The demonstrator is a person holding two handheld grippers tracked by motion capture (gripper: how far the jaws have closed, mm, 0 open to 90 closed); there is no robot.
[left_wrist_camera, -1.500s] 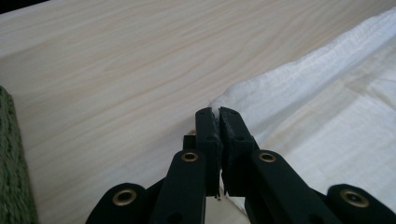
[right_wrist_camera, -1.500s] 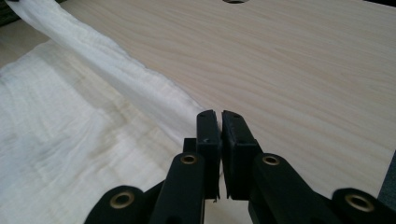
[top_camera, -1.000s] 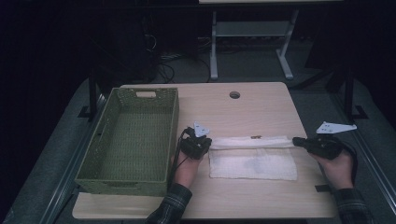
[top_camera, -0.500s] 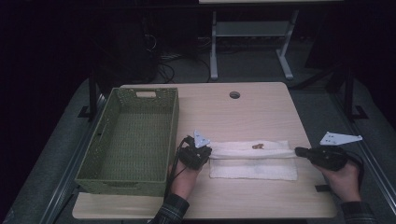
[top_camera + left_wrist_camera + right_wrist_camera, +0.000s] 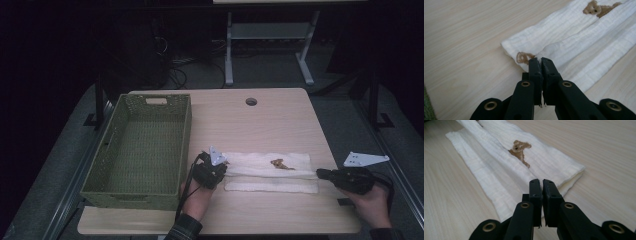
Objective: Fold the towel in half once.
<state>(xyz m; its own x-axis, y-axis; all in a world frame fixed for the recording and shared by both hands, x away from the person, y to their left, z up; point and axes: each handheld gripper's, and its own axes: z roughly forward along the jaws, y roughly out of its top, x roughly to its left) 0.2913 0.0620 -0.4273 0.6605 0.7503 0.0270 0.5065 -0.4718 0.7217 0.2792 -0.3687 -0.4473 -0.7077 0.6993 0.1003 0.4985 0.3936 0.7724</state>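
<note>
Cloth [image 5: 584,47] edge pinched in closed left tool [image 5: 541,61]; closed right tool [image 5: 541,182] over cloth, grip unclear.

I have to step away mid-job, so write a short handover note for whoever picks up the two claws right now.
Left claw: shut on the cloth, pinching its left end where the fabric bunches up at the tips.
Right claw: shut, tips over the cloth's right end; whether it pinches fabric I cannot tell.
Cloth: white with small bear prints, lying on the table as a long narrow strip, the top layer folded toward you but short of the near edge.
Basket: green, left of the cloth, nothing in it.
Done: lengthwise fold.
Left: probably further folds, then perhaps into the basket.
</note>
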